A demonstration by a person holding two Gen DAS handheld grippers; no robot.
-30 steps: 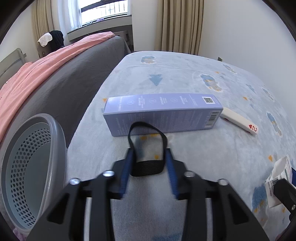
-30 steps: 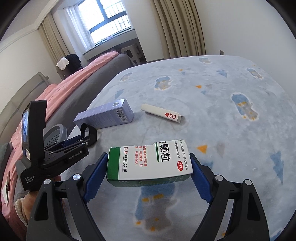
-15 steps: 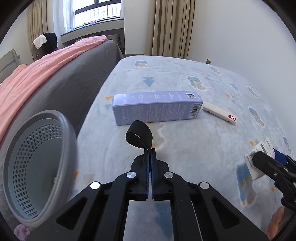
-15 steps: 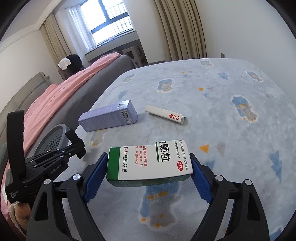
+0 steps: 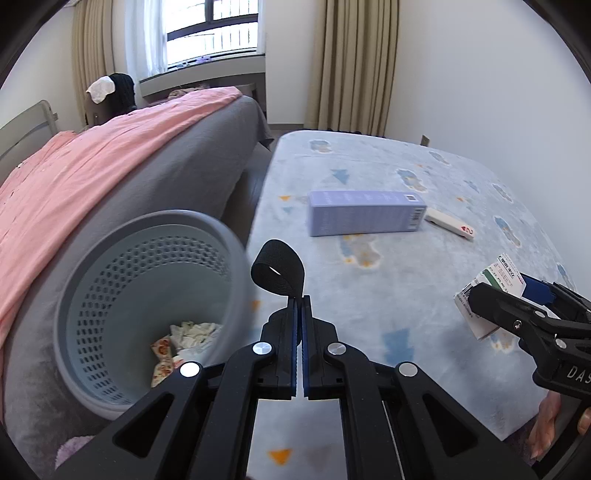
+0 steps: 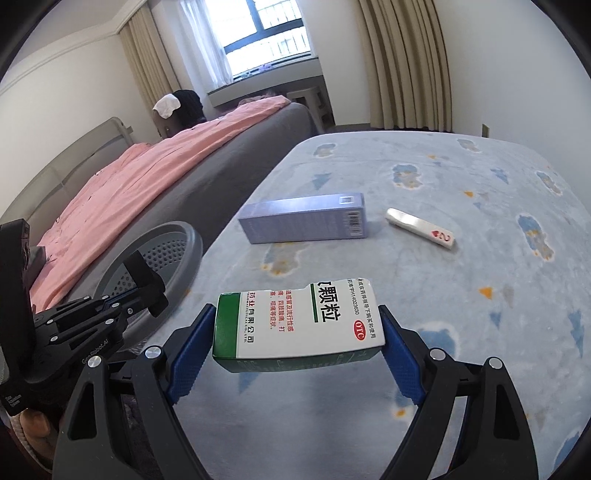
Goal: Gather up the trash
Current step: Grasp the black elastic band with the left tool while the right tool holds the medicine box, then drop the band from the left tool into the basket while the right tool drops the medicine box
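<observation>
My left gripper (image 5: 299,301) is shut on a black strap loop (image 5: 277,271), which sticks up from its fingertips. It hangs beside the rim of a grey perforated basket (image 5: 155,218) that holds crumpled paper and wrappers (image 5: 184,334). My right gripper (image 6: 299,332) is shut on a green-and-white medicine box (image 6: 299,321), held above the blue patterned blanket (image 6: 480,258). In the right wrist view the left gripper (image 6: 123,301) and its strap (image 6: 142,277) sit at the lower left, in front of the basket (image 6: 186,243). A purple carton (image 5: 365,218) and a white card pack (image 5: 448,225) lie on the blanket.
A bed with a pink cover (image 5: 92,177) over a grey side (image 5: 192,166) runs along the left, right behind the basket. Curtains (image 5: 354,62) and a window (image 5: 214,33) are at the back. A hand (image 5: 550,424) shows at the lower right.
The left jaws closed on the strap and carried it up and left, next to the basket. The right gripper shifted with the medicine box still in it.
</observation>
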